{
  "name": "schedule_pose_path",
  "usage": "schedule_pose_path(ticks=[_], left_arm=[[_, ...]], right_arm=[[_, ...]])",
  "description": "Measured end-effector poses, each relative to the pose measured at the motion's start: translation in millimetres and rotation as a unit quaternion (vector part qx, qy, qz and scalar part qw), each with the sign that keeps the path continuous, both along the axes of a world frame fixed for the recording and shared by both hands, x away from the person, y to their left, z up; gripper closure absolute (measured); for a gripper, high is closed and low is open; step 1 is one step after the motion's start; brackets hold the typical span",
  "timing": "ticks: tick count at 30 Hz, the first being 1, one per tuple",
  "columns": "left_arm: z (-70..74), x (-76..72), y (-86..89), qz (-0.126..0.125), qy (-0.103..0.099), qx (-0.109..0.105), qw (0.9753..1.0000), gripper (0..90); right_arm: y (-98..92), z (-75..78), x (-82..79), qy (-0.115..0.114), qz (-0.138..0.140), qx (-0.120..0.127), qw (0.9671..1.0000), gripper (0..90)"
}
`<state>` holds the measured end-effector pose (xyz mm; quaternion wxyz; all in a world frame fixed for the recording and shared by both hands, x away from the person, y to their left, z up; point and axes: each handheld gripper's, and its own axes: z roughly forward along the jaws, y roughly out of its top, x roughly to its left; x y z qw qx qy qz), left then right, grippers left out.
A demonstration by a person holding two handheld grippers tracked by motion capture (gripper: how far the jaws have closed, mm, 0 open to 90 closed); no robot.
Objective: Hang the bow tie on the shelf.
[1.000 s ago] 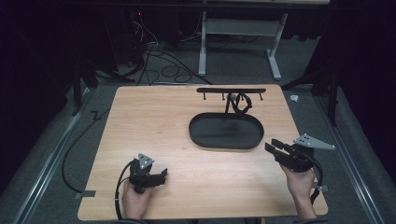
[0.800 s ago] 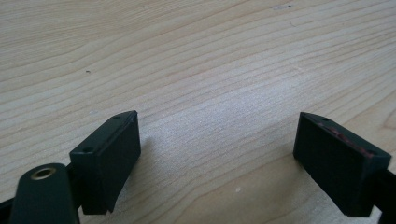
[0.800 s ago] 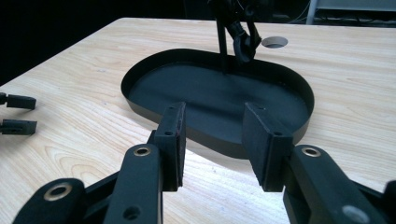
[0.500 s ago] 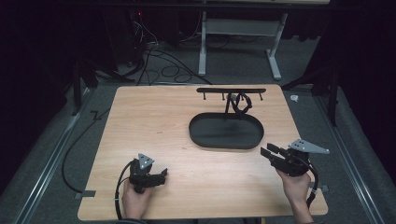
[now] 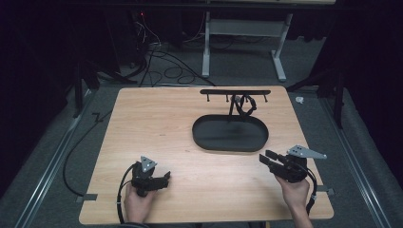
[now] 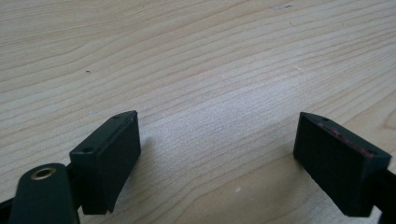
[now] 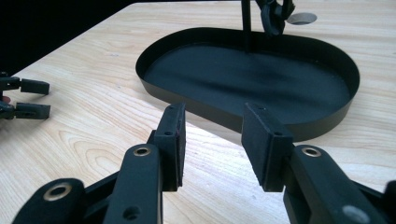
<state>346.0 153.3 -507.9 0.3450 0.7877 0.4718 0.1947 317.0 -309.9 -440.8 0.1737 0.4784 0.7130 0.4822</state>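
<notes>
The right gripper (image 5: 267,159) is hovering near the table's front right, its 2 jaws spread part way and holding nothing, pointing at the black oval metal tray (image 5: 231,147) just ahead. A thin black hook rack (image 5: 235,92) is rising from the tray's far rim, with a dark looped band (image 5: 246,105) hanging on it. The left gripper (image 5: 165,178) is resting on the light wooden table (image 5: 157,118) at front left, jaws spread wide and empty.

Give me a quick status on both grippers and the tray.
Left gripper open, empty, low over wooden table. Right gripper open, empty, facing black oval tray. Nothing between.
</notes>
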Motion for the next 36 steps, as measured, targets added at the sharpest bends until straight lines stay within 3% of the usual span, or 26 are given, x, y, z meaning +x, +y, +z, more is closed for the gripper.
schedule_pose_path(ticks=[11,36], left_arm=[[0.0,0.0,0.0,0.0,0.0,0.0,1.0,15.3],[0.0,0.0,0.0,0.0,0.0,0.0,1.0,15.3]], right_arm=[[8.4,-7.9,1.4,0.01,0.008,-0.001,0.9999,61.8],[27.5,-23.6,7.7,0.027,0.022,-0.032,0.9989,61.9]])
